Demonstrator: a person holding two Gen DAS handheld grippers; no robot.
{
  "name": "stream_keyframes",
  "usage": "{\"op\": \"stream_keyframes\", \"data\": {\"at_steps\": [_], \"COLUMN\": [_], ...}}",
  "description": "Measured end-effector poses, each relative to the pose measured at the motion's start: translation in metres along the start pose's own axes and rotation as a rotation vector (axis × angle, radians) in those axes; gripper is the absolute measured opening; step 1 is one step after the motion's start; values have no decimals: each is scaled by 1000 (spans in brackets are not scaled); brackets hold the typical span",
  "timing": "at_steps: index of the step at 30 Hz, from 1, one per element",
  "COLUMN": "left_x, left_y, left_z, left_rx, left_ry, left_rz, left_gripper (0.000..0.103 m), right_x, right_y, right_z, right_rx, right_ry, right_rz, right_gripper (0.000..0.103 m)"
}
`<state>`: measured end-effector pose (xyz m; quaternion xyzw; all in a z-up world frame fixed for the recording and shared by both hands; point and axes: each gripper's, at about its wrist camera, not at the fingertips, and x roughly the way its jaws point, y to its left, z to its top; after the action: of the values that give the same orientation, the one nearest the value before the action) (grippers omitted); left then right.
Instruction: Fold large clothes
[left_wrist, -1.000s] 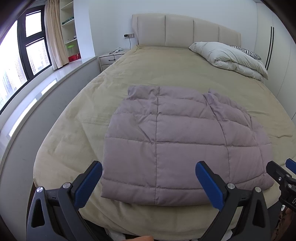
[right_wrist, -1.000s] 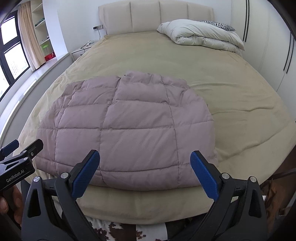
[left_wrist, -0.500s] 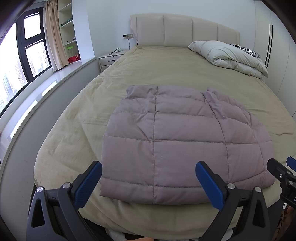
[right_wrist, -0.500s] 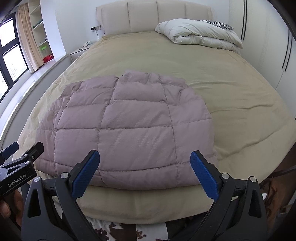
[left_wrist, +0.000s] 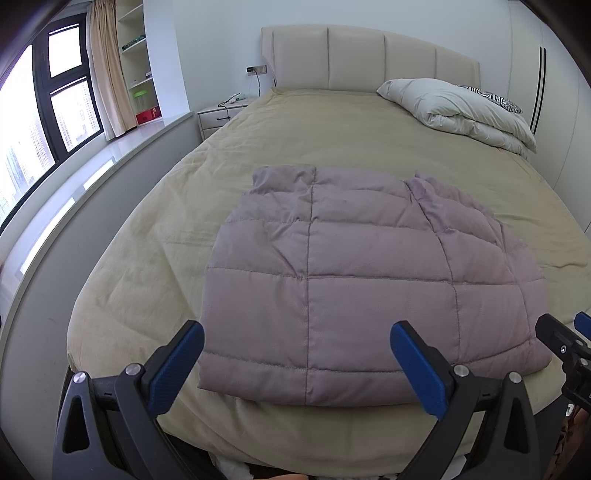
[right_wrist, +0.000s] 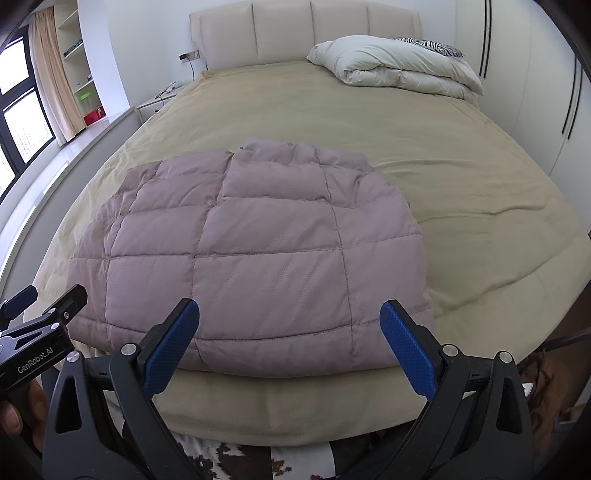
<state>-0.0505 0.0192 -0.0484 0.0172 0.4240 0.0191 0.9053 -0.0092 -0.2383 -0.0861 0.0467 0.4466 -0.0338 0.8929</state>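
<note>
Left wrist view: the quilted mauve jacket (left_wrist: 369, 280) lies flat on the bed (left_wrist: 332, 129), close to the near edge, its hem toward the viewer and its collar end pointing at the headboard (left_wrist: 369, 59). It reads as a compact, roughly rectangular bundle, sleeves apparently tucked under or in, which suggests the folding is well advanced; placement near the edge keeps it within easy reach. The left tool (left_wrist: 295, 363) hovers over the near hem with its blue pads wide apart, gripping nothing. Right wrist view: the right tool (right_wrist: 290, 341) is likewise spread and empty, above the right half of the jacket (right_wrist: 258, 258). A folded white duvet (right_wrist: 399, 66) sits well apart at the head of the bed, leaving the working area free.
</note>
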Motion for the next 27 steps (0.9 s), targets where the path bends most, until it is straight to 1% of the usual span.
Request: {"op": "stream_keyframes", "data": {"at_steps": [27], "left_x": [2], "left_y": [-3], "left_z": [-5], "left_rx": [6], "left_ry": [5], "left_rz": [1], "left_gripper": [103], "right_x": [0], "right_y": [0], "right_z": [0], "right_rx": [1], "right_ry": [2], "right_rz": [-1], "right_gripper": [100]}}
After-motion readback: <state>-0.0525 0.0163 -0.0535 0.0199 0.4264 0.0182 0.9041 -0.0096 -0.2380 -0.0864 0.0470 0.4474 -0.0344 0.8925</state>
